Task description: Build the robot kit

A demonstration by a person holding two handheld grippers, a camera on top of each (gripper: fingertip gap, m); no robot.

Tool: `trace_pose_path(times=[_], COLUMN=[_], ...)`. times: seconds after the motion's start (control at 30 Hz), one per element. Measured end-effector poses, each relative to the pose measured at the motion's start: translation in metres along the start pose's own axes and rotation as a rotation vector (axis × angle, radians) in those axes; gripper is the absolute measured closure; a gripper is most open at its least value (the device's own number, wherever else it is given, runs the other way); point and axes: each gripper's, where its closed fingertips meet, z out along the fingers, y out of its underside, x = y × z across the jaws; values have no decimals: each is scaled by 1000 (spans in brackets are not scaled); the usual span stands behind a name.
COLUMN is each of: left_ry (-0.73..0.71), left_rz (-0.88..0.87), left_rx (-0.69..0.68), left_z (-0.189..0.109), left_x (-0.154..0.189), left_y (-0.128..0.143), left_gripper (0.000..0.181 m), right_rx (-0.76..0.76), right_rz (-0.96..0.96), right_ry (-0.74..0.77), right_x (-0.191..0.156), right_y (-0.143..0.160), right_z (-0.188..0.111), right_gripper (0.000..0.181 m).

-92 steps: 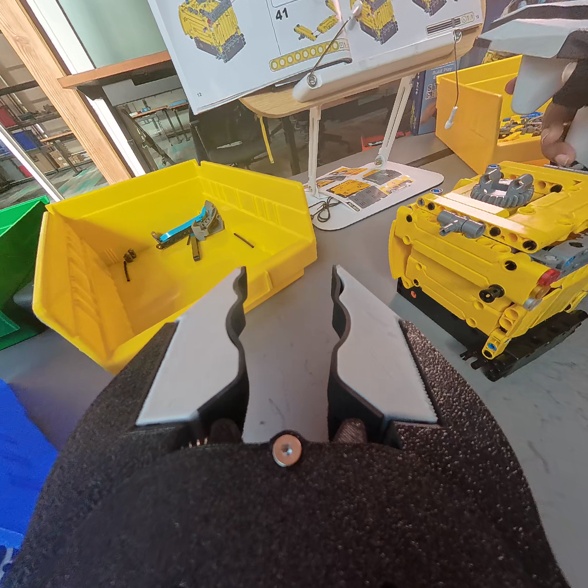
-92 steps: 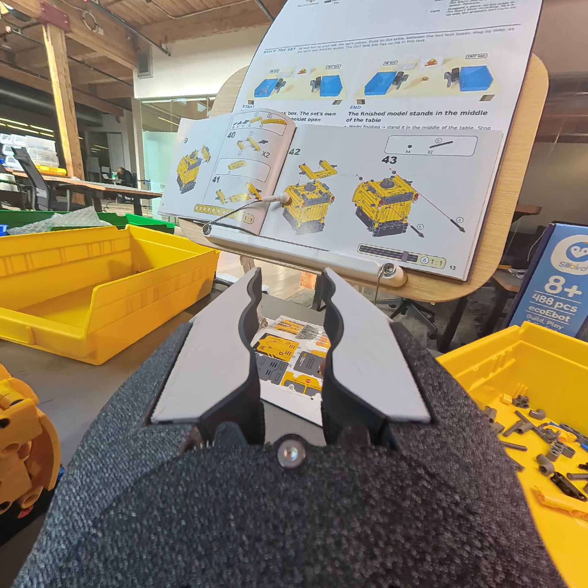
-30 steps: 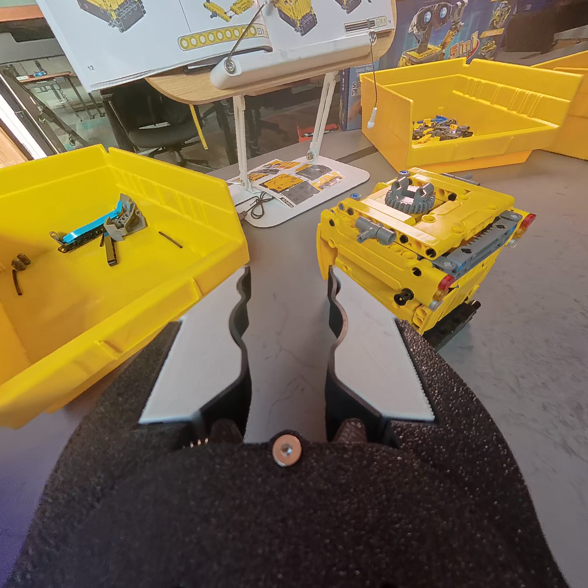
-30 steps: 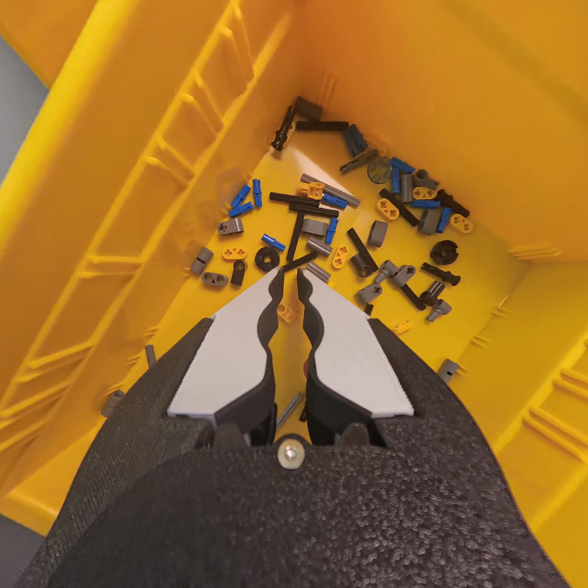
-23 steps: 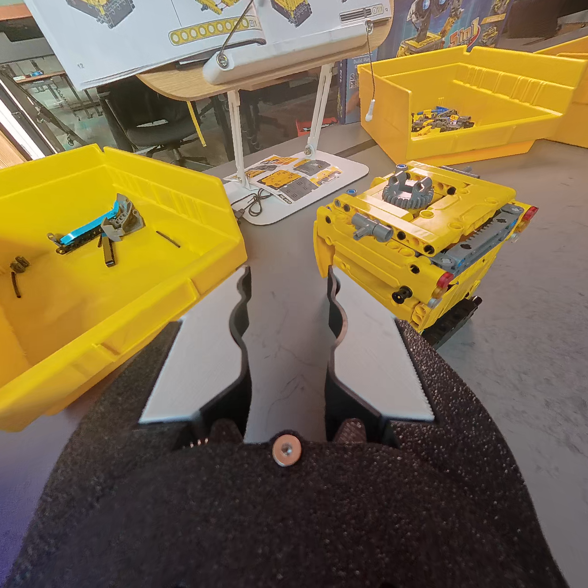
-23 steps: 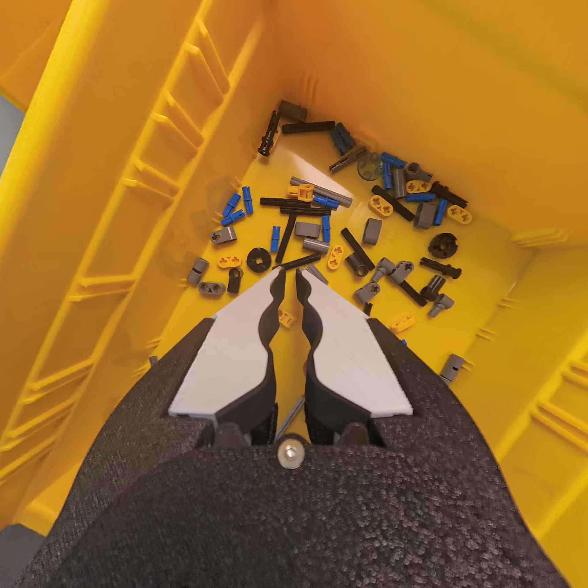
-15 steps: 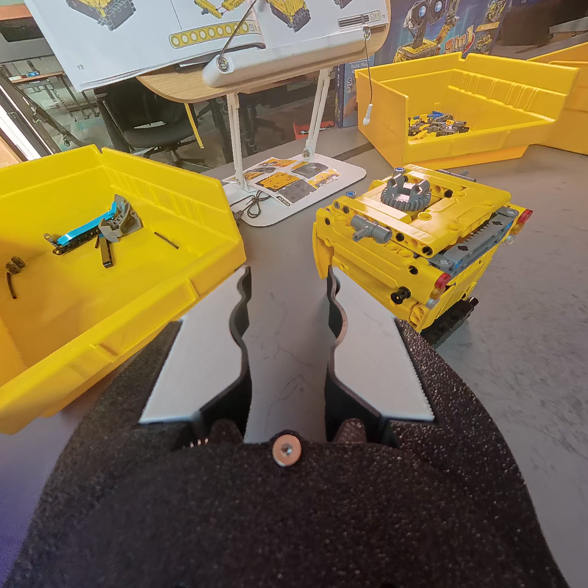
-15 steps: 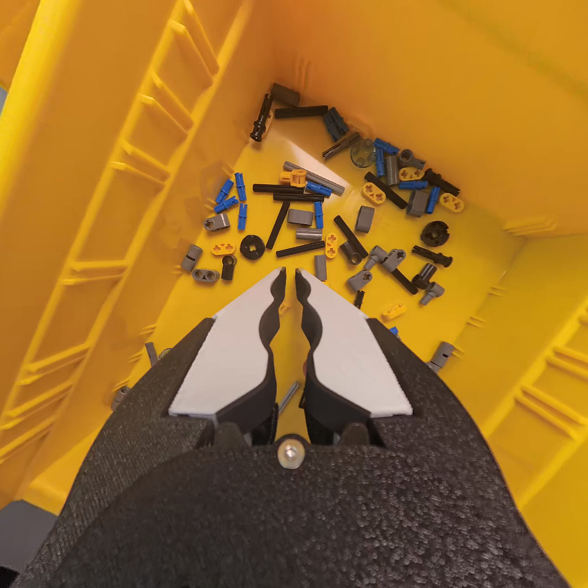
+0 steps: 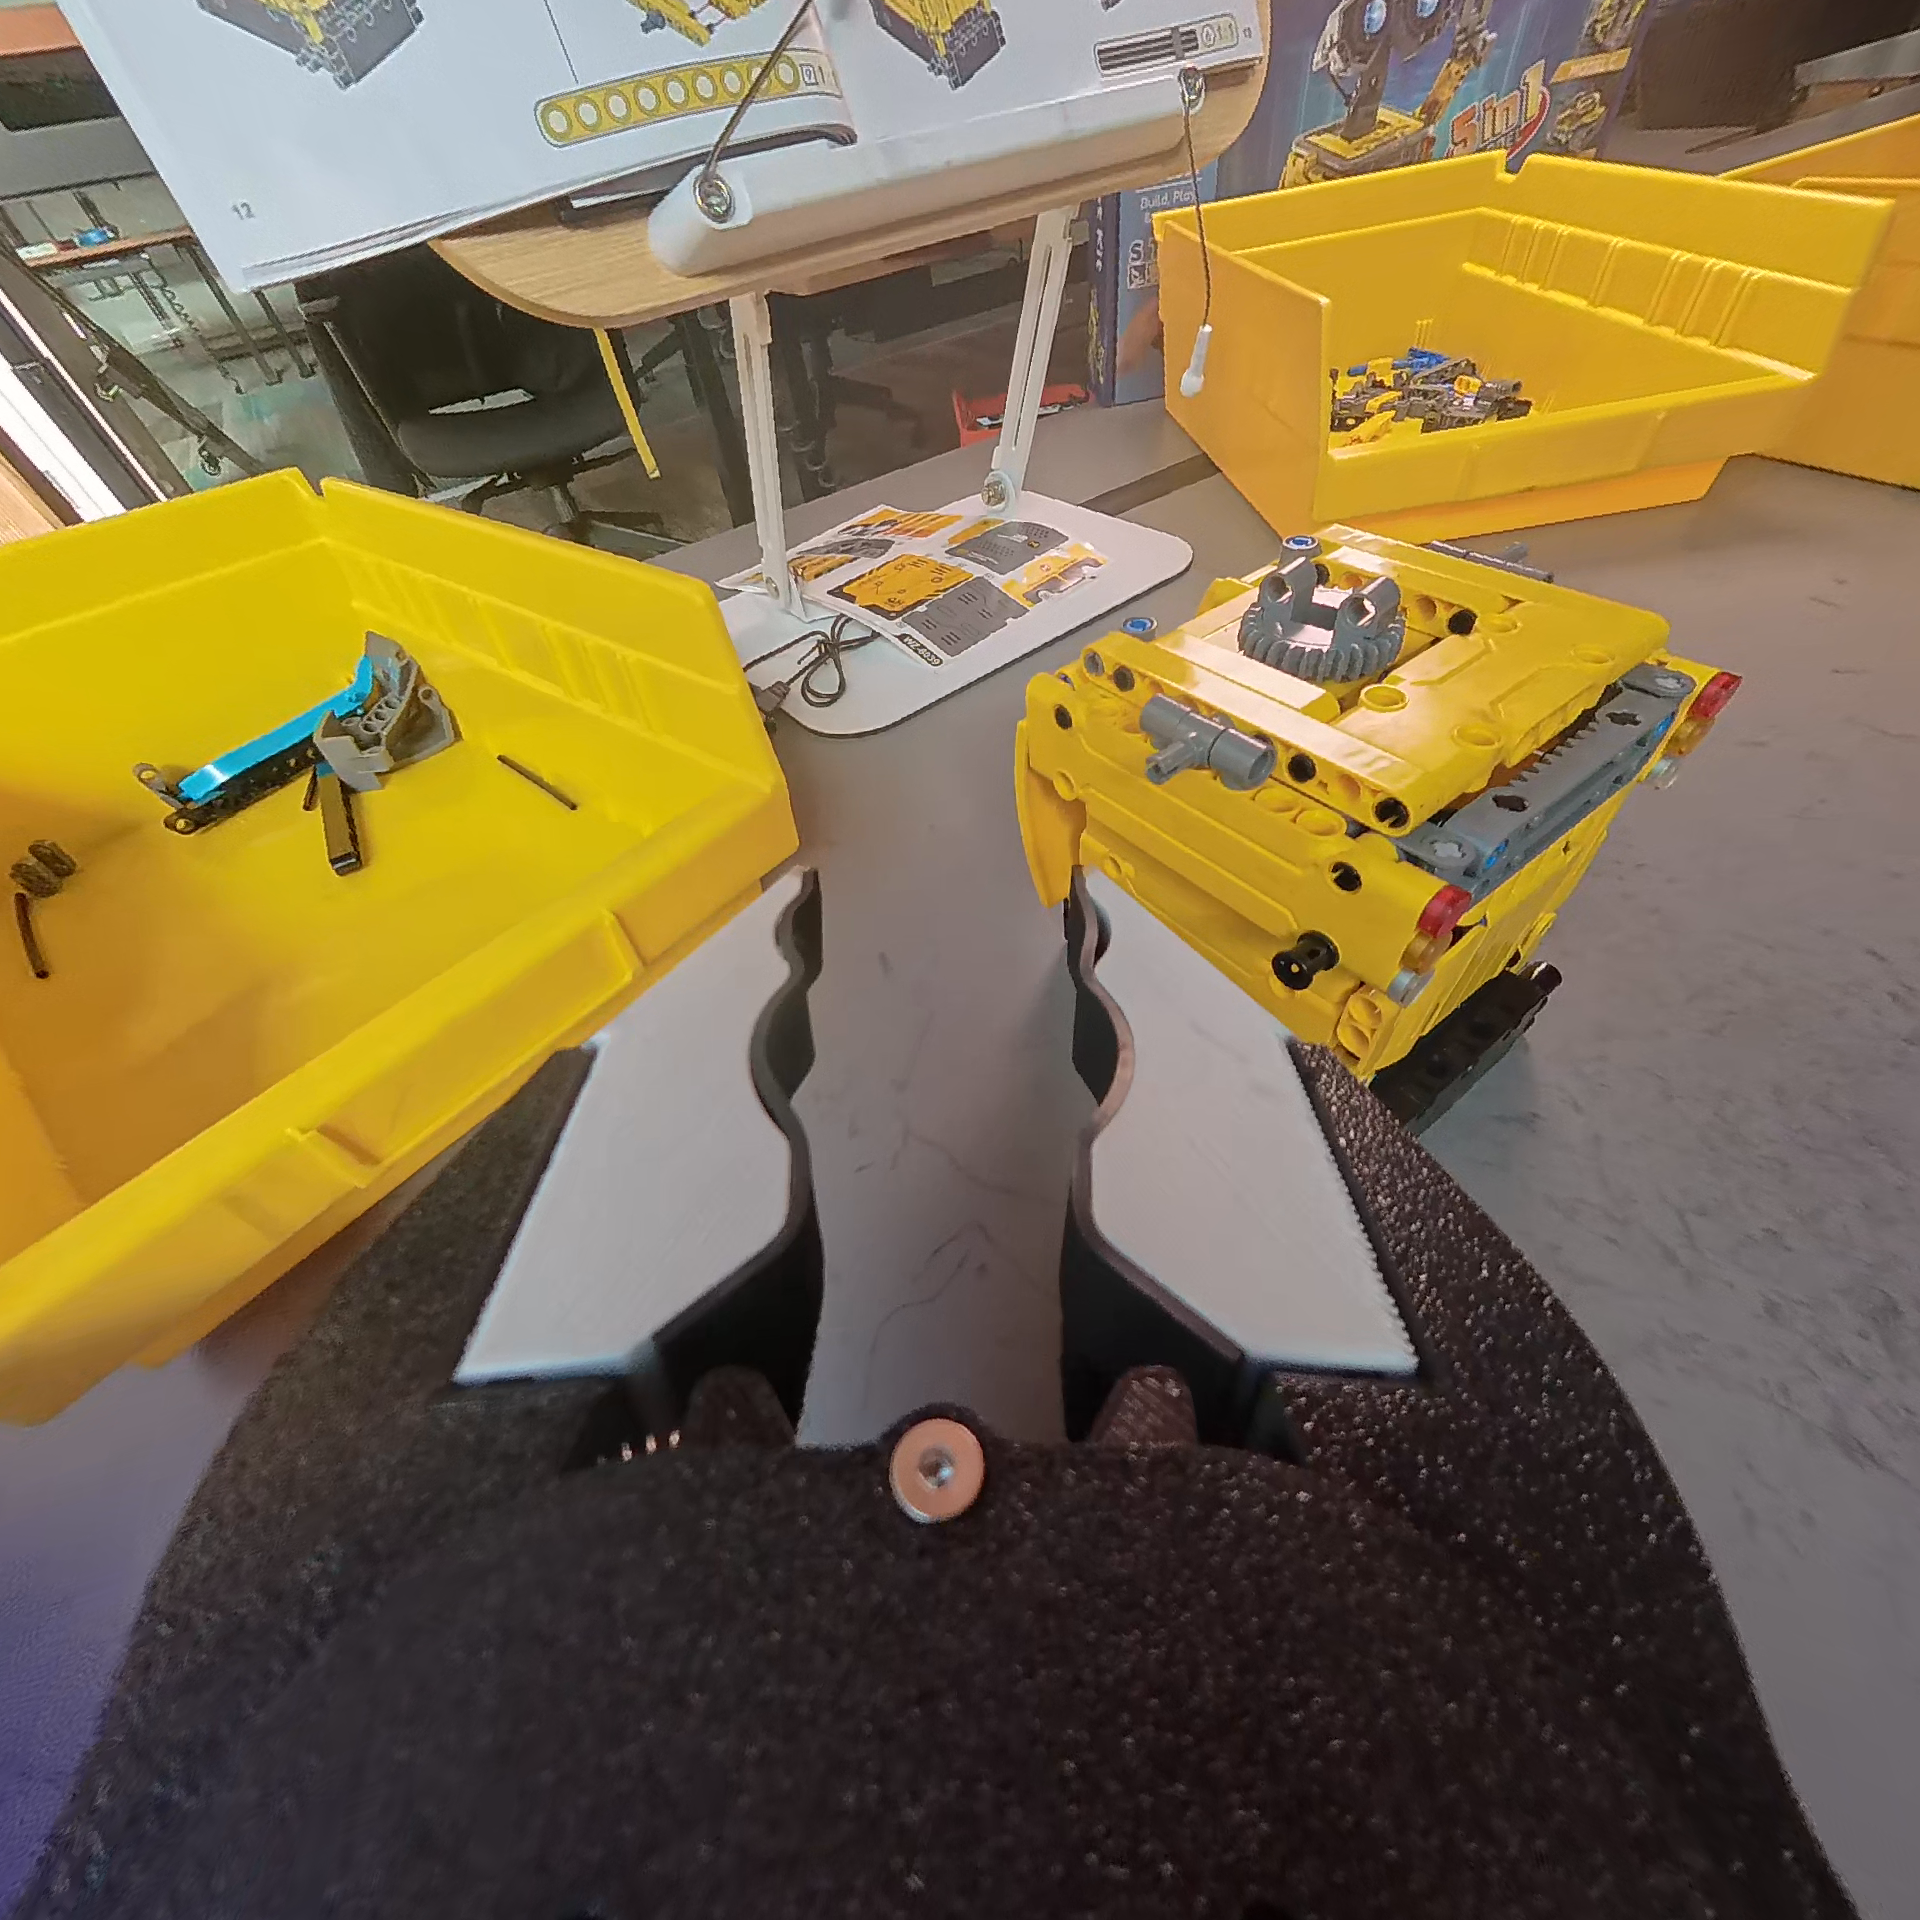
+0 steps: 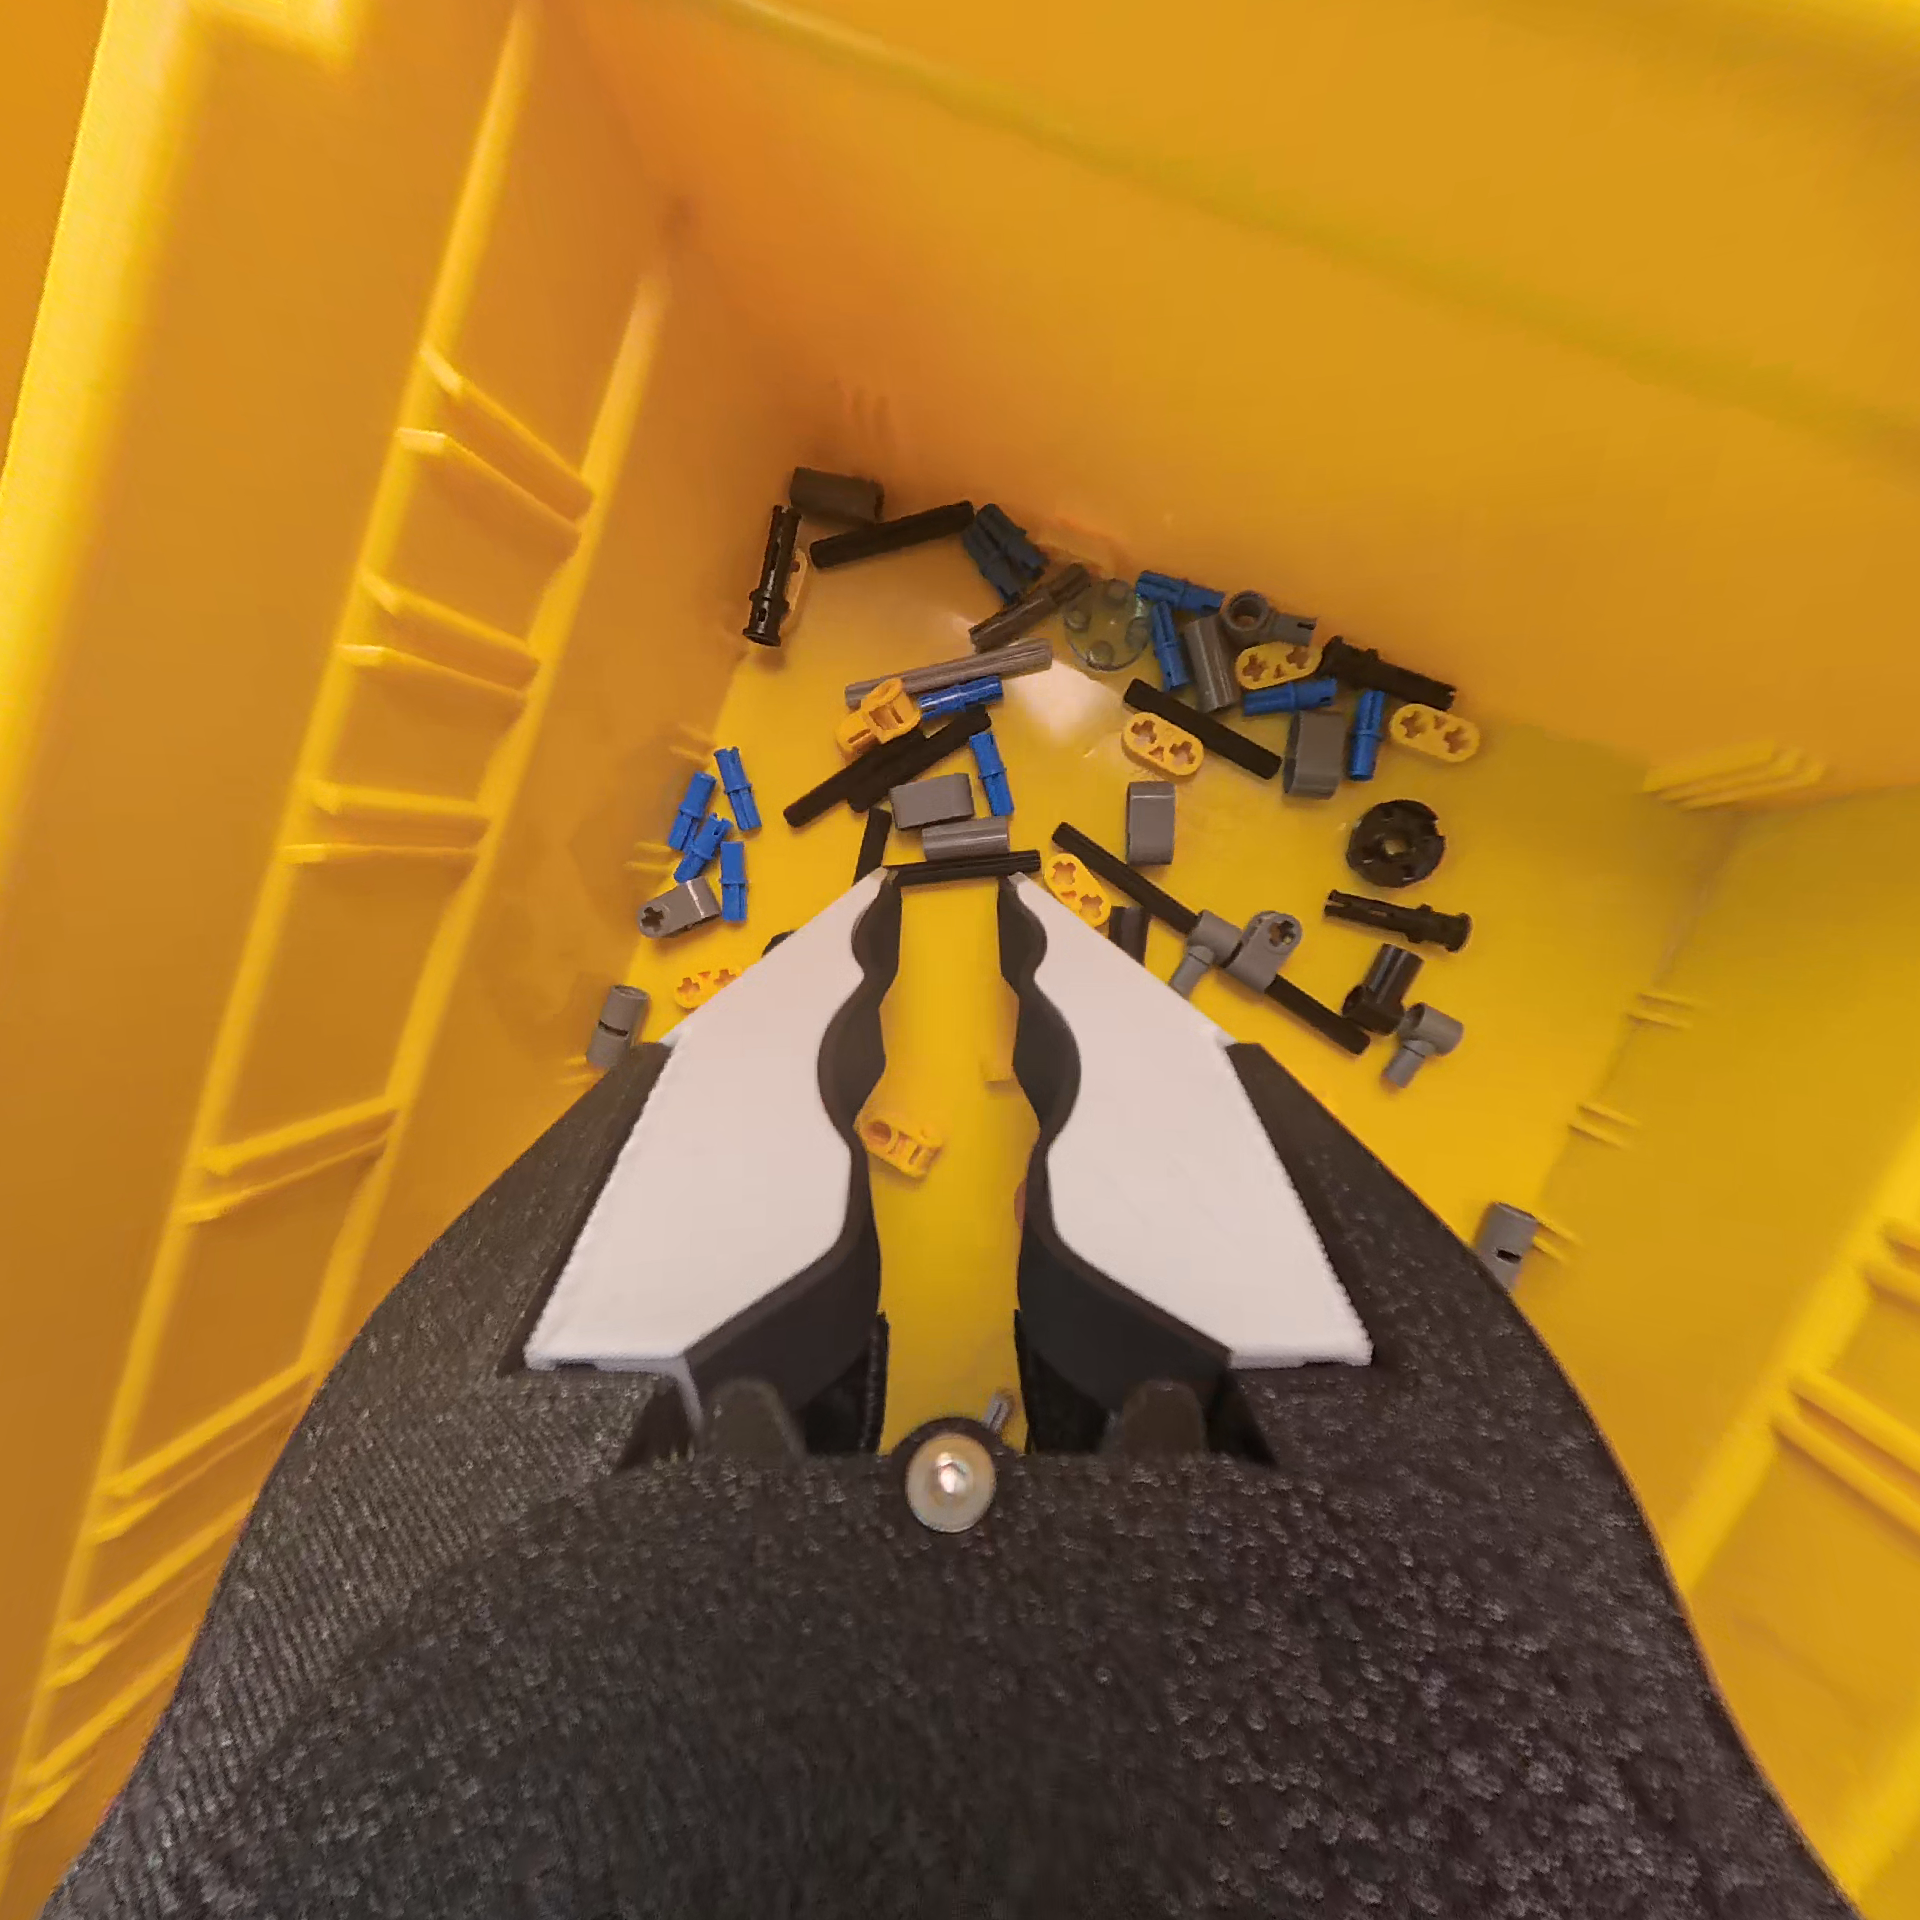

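My right gripper [image 10: 948, 883] hung inside a yellow parts bin [image 10: 416, 727], fingers slightly apart, tips at a black axle [image 10: 966, 867] among loose pieces. My left gripper [image 9: 940, 914] hovered empty, fingers wide, above the worktop [image 9: 1714, 1143] between a second yellow bin [image 9: 582, 966] and the yellow brick model [image 9: 1247, 862].

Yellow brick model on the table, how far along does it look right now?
Done: the model stands largely built, grey gear on top. In hand: nothing gripped; the right tongs are open in the parts bin, a black rod across their tips. Left: many loose pieces lie there.
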Motion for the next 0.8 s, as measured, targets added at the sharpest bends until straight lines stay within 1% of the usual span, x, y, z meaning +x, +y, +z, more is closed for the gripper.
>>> trace_pose_path(times=[0.2,0.33,0.37,0.43,0.47,0.57,0.67,0.73,0.8], left_ry=[2,3,2,1,-1,-3,-3,-3,-3], left_rz=[-3,-3,-3,-3,-2,-1,1,3,8], left_rx=[2,2,2,2,3,3,-4,-15,-26], left_z=[0,0,0,0,0,0,1,2,3], left_x=[0,0,0,0,0,0,0,0,1], left_y=[0,0,0,0,0,0,1,2,3], left_gripper=[134,134,134,134,134,134,135,135,135], right_rx=[23,35,38,21,28,-11,0,7,3], right_rz=[35,30,27,-12,-44,-87,-122,-124,-126], right_ry=[30,56,58,69,76,47,-11,-54,-41], right_x=[9,13,13,13,13,10,-2,-15,-17], right_y=[-8,-14,-15,-12,-13,-6,-3,-2,-2], right_z=[4,6,6,8,8,5,-1,-3,-1], right_gripper=[158,158,160,172,172,181,179,169,165])
